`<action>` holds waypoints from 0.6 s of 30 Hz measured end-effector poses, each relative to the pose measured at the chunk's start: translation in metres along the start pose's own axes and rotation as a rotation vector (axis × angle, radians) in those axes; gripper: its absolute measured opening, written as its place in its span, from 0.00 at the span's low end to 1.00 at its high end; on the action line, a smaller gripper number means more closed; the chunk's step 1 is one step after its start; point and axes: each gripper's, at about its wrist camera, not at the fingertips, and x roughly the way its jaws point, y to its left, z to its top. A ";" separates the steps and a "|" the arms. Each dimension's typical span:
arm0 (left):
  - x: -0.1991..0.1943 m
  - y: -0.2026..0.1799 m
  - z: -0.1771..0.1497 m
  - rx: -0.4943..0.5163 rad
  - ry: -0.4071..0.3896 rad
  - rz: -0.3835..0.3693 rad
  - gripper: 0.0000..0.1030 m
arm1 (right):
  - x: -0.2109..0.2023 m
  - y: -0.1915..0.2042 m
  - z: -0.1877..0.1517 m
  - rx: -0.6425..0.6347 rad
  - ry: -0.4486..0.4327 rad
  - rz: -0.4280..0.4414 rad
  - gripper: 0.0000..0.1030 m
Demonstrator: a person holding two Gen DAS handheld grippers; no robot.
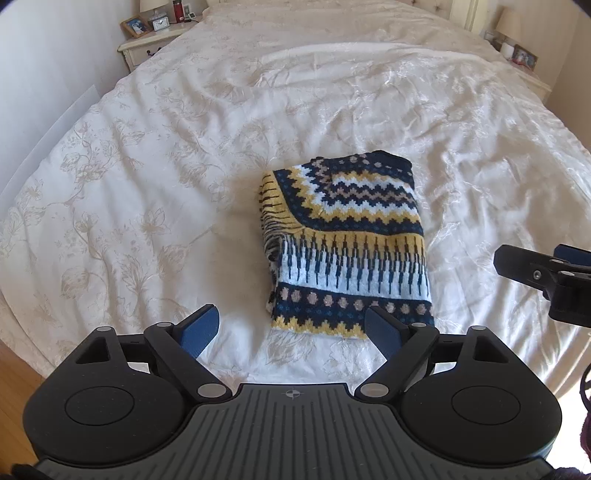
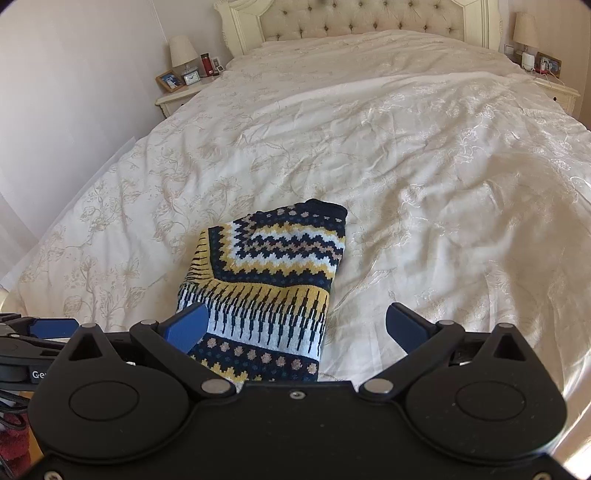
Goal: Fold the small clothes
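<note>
A knitted garment (image 1: pixel 347 243) in navy, yellow and white zigzag bands lies folded into a compact rectangle on the bed; it also shows in the right wrist view (image 2: pixel 269 291). My left gripper (image 1: pixel 291 326) hovers open just before the garment's near edge, holding nothing. My right gripper (image 2: pixel 299 325) is open too, above the garment's near right corner, with its left pad (image 2: pixel 184 326) over the knit. The right gripper's fingers (image 1: pixel 532 269) appear at the right edge of the left wrist view.
A cream floral bedspread (image 2: pixel 424 166) covers the wide bed. A tufted headboard (image 2: pixel 362 18) stands at the far end. Nightstands (image 2: pixel 177 98) with lamps, frames and a clock flank it. A white wall runs along the left; wooden floor (image 1: pixel 11 387) shows at the near left.
</note>
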 end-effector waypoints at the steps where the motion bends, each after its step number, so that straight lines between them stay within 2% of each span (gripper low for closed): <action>1: 0.000 -0.001 0.000 0.000 0.001 0.001 0.84 | 0.000 0.000 0.000 0.002 0.003 0.007 0.99; 6: 0.001 -0.002 -0.002 -0.001 0.008 0.005 0.84 | 0.001 -0.006 0.000 0.045 0.004 0.050 0.99; 10: 0.003 -0.002 -0.003 -0.001 0.013 0.010 0.84 | -0.002 -0.011 -0.004 0.086 -0.031 0.090 0.99; 13: 0.004 -0.002 -0.003 -0.004 0.019 0.018 0.84 | -0.007 -0.011 -0.006 0.085 -0.075 0.075 0.99; 18: 0.006 -0.001 -0.004 -0.014 0.028 0.020 0.84 | 0.000 -0.008 -0.004 0.065 -0.022 0.048 0.99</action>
